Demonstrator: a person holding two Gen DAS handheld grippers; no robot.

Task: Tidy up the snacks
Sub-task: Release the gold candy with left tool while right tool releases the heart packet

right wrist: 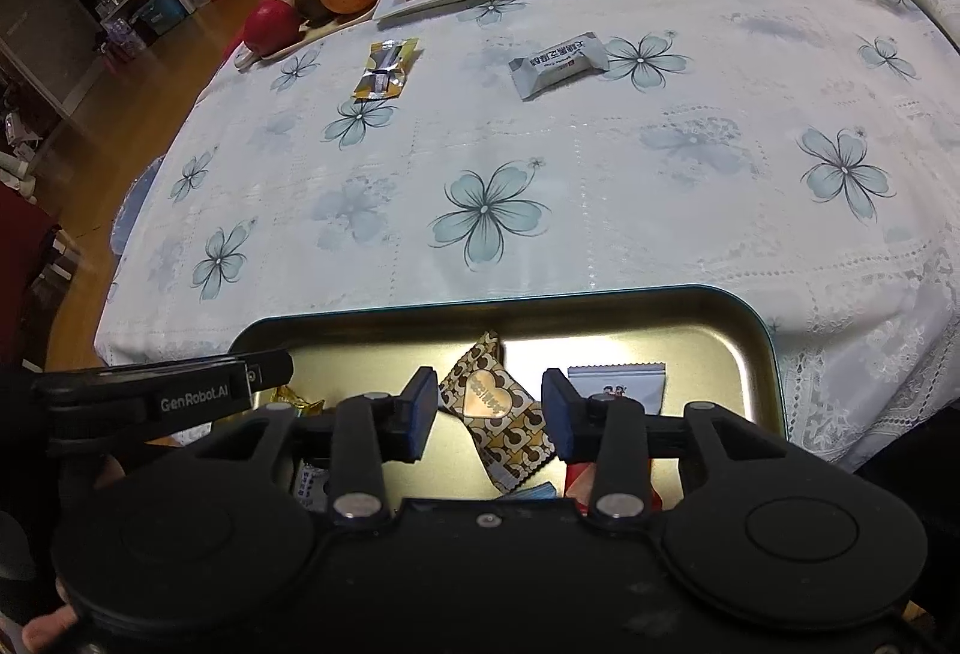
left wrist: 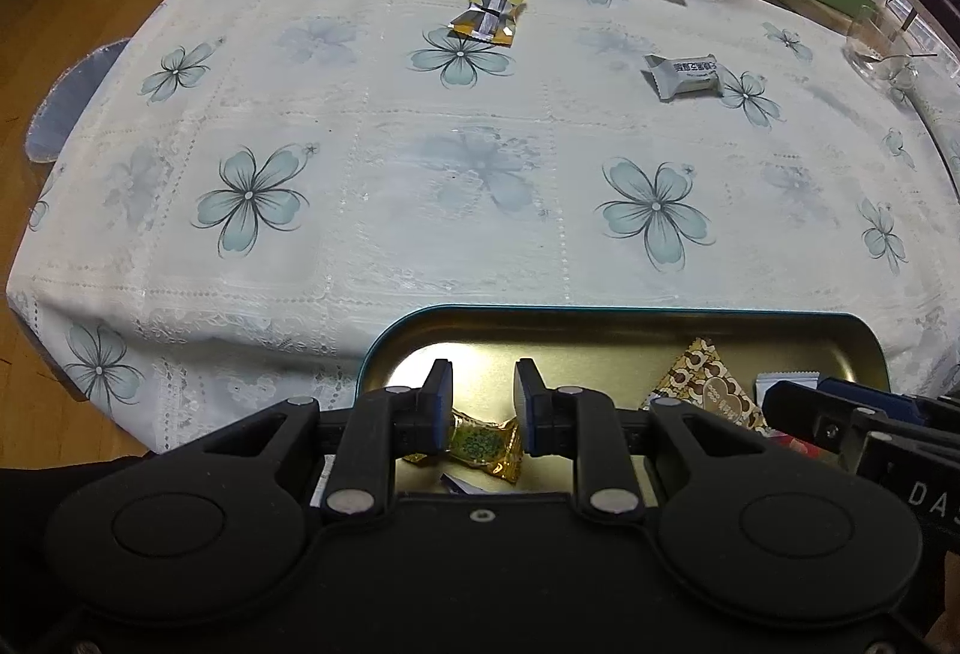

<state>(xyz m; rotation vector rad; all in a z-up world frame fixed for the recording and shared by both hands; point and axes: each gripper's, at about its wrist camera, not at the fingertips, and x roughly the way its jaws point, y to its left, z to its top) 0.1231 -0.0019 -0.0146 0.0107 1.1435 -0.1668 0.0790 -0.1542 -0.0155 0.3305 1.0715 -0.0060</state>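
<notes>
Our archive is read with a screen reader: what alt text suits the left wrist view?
The left claw hangs over a teal-rimmed tin tray, a gold candy between its spread pads. Beyond, a yellow packet and a white packet lie on the flowered tablecloth.

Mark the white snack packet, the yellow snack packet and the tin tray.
white snack packet [right wrist: 558, 65], right wrist view, middle of the wrapper
yellow snack packet [right wrist: 384, 69], right wrist view, centre of the wrapper
tin tray [right wrist: 600, 321], right wrist view, far inner wall
</notes>
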